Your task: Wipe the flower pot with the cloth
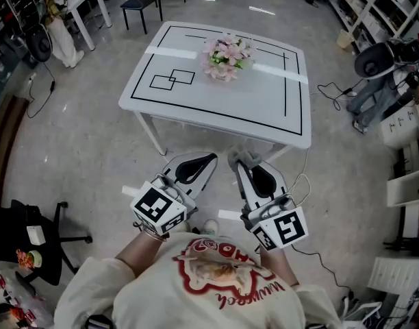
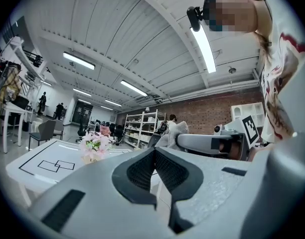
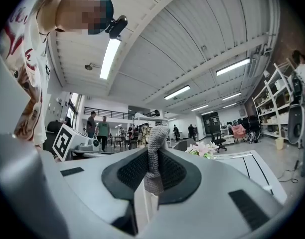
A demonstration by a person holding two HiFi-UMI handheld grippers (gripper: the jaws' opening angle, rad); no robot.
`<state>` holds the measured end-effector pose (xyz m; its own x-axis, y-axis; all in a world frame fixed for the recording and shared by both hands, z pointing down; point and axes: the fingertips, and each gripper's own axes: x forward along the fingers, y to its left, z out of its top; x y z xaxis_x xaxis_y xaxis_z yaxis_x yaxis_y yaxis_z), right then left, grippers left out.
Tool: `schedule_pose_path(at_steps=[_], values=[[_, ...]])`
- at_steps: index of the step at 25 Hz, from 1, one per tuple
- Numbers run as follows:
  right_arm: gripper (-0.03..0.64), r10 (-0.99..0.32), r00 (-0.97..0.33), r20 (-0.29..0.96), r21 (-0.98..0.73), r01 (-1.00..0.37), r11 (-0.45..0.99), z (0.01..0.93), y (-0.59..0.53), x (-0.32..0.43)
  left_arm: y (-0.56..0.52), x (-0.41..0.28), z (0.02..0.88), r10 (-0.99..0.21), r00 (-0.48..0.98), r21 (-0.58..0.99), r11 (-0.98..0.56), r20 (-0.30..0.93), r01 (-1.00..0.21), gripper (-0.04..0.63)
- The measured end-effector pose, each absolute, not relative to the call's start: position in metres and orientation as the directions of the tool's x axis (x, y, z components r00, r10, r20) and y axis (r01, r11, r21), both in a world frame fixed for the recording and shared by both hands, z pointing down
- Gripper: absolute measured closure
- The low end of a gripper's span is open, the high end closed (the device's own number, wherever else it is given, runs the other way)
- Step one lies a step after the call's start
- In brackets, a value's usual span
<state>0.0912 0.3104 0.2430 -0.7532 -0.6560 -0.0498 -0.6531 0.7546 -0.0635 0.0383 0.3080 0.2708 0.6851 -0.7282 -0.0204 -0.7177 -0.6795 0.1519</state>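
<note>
Pointing level: left gripper (image 1: 207, 160); right gripper (image 1: 239, 163), cloth (image 3: 153, 156)

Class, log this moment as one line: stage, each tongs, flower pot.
stage: wipe not yet begun | left tongs: shut, empty | right tongs: shut on cloth | flower pot: on table, untouched

Both arms are out in front, elbows bent, cream sleeves (image 1: 93, 286) pushed up a bit. The two tools sit side by side, close but not touching, pointing level at the near edge of the worktop (image 1: 216, 108) and stopping short of it. The left tool (image 1: 208, 160) has its jaws pressed flat together, nothing in them. The right tool (image 1: 245, 162) is clamped on the grey cloth (image 3: 154, 156) (knitted-looking, poking up past the tips). Each tool's marker cube (image 1: 157, 210) sits back by the chest.
</note>
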Motion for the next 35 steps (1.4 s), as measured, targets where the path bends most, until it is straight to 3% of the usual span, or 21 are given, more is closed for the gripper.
schedule_pose_path(at_steps=[22,35], values=[[0.565,-0.610,-0.790,-0.066,-0.068,-0.606,0.792,0.248,0.283,0.113,0.287,0.051,0.270,-0.786,0.617,0.134,-0.615,-0.029,-0.777,0.592],[0.565,-0.642,-0.763,-0.077,-0.037,-0.641,0.767,0.251,0.196,0.102,0.191,0.041,0.273,-0.759,0.649,0.119,-0.650,-0.053,-0.751,0.592]])
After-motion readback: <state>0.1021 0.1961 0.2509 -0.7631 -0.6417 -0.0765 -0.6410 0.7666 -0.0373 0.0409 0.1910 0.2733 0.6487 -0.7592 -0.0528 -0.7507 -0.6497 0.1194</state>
